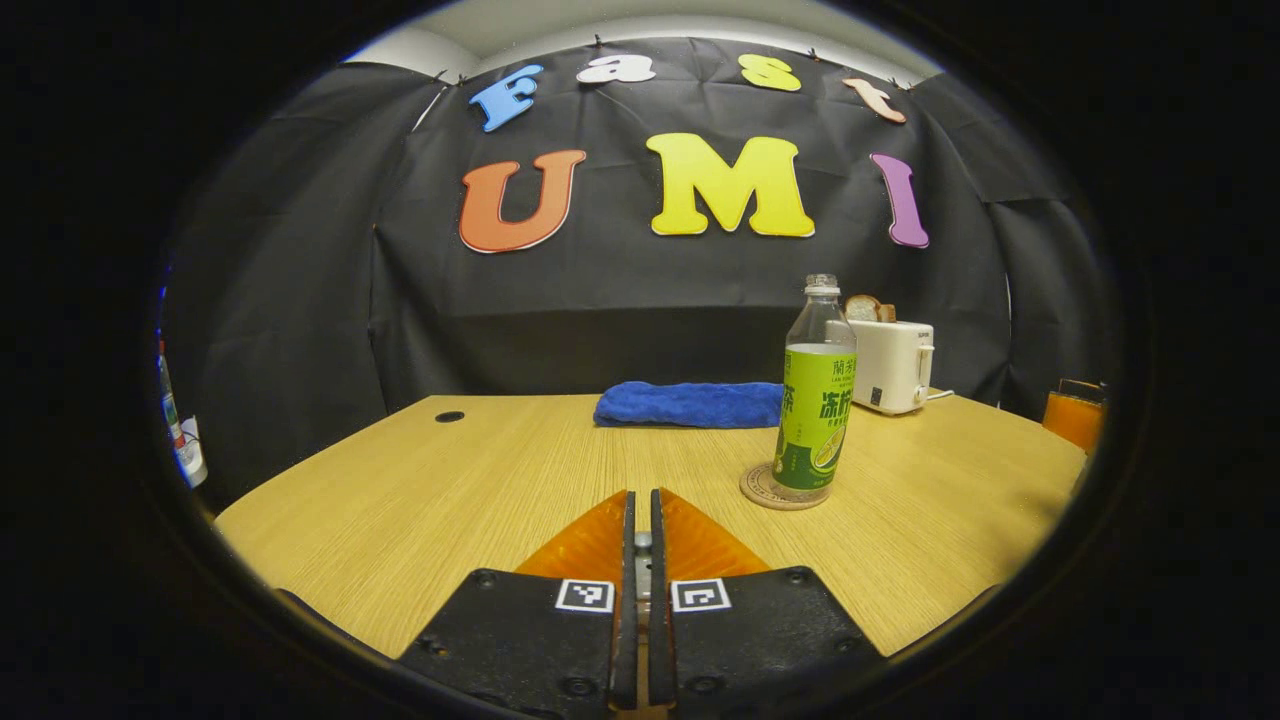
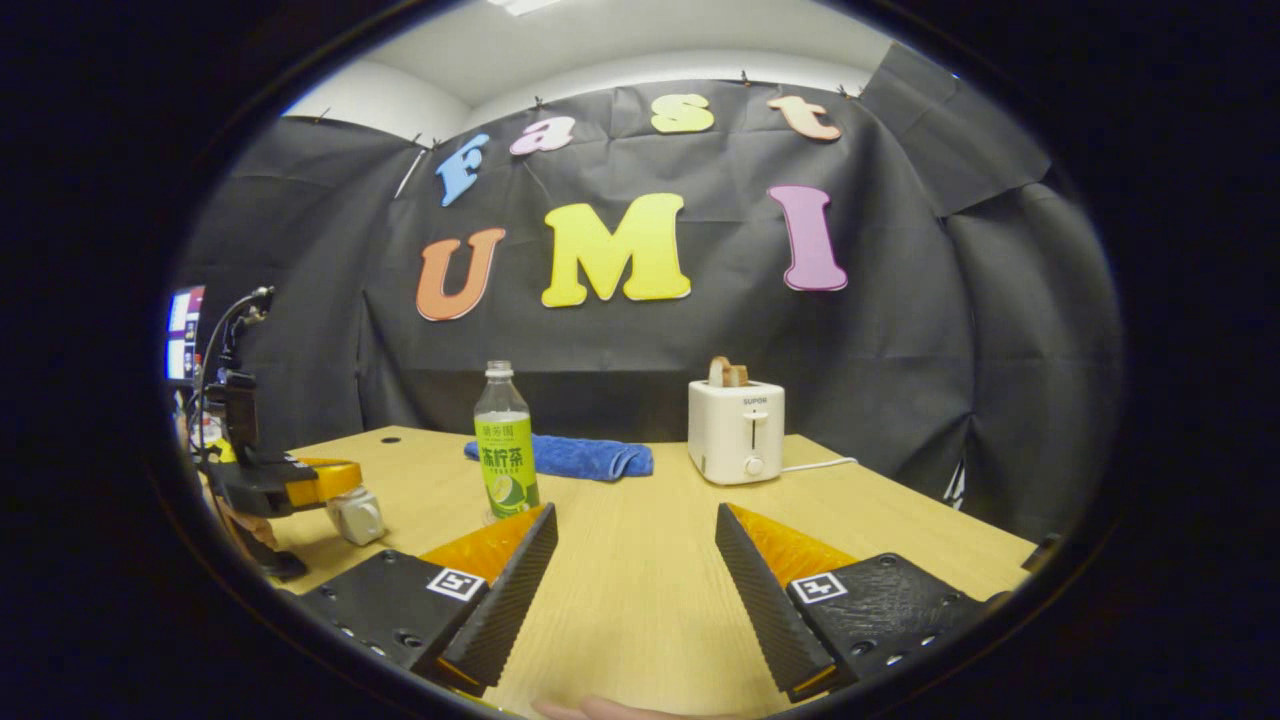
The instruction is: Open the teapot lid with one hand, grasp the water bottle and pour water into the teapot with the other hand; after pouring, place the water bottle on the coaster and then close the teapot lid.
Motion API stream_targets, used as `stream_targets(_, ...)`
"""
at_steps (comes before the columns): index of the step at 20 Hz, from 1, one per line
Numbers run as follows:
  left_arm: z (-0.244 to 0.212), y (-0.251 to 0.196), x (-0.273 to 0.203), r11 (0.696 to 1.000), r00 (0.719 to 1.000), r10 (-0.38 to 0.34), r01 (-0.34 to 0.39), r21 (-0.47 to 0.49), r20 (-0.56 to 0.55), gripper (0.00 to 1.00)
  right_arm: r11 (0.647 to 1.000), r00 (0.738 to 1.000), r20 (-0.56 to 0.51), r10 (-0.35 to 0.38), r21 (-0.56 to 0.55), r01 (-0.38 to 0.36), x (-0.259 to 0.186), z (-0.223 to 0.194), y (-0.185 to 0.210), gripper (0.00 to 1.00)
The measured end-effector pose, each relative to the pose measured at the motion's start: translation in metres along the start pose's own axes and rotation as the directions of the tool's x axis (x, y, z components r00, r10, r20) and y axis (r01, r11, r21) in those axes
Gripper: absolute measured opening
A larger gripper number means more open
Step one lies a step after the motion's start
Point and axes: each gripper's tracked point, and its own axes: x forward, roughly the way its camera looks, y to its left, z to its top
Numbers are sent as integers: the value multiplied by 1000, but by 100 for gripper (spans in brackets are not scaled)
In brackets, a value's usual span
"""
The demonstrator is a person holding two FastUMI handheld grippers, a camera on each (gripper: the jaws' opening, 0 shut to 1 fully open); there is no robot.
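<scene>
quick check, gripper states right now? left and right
Left gripper: shut, nothing between the fingers, low over the table.
Right gripper: open, empty; the water bottle stands apart on the table.

Wide bare wooden table [image 1: 430,500] lies ahead of the left gripper [image 1: 641,500], open from nine round to twelve o'clock, with its fingers pressed together over the wood. At one o'clock the water bottle [image 1: 815,400] stands upright on its coaster [image 1: 757,487], blocking that lane. Behind it, the blue towel [image 1: 690,404] lies along the far edge at twelve, and the toaster [image 1: 893,365] sits just beyond the bottle. In the right gripper view, the right gripper [image 2: 636,550] is spread wide with clear tabletop between its fingers toward twelve. The left gripper and a small white object [image 2: 355,515] crowd nine o'clock.
</scene>
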Motion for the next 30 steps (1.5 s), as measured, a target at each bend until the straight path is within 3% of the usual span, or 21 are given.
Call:
stream_targets(5,0,-2,-7,1000,1000,9,-9,17,-7,12,1000,1000,-21,1,2,-1,0,-5,1,95)
stream_targets(8,0,-5,-9,999,998,-10,7,-38,-64,15,1000,1000,-19,-1,-2,1,-1,-2,-1,97)
stream_targets(9,3,-5,-13,998,997,-13,8,-66,-79,23,1000,1000,-22,-1,-1,1,-1,-2,-1,95)
stream_targets(12,22,-7,-24,994,996,-26,16,-106,-90,34,1000,1000,-24,-12,-7,12,-3,2,-3,95)
stream_targets(13,29,-11,-30,993,996,-39,29,-113,-86,51,1000,1000,-22,-14,-9,14,-5,5,-4,95)
stream_targets(15,46,-18,-44,991,995,-64,55,-121,-70,76,999,999,-35,-17,-34,15,-12,11,-3,97)
stream_targets(18,64,-24,-64,993,997,-60,55,-106,-47,80,996,1000,-13,-13,-94,12,-27,34,0,93)
stream_targets(19,71,-20,-75,994,999,-41,37,-100,-34,90,994,1000,-8,-15,-107,14,-33,41,2,97)
stream_targets(20,78,-18,-83,995,1000,-22,20,-101,-22,96,993,1000,-4,-19,-115,18,-39,46,2,95)
stream_targets(23,94,-17,-110,992,1000,15,-12,-127,24,99,991,999,25,-19,-128,23,-58,66,8,98)
stream_targets(25,102,-11,-125,989,999,31,-26,-147,28,98,991,998,46,-38,-128,43,-68,79,5,95)
stream_targets(30,124,-12,-150,991,995,16,-2,-135,100,98,997,997,9,-79,-27,79,-85,88,-6,97)
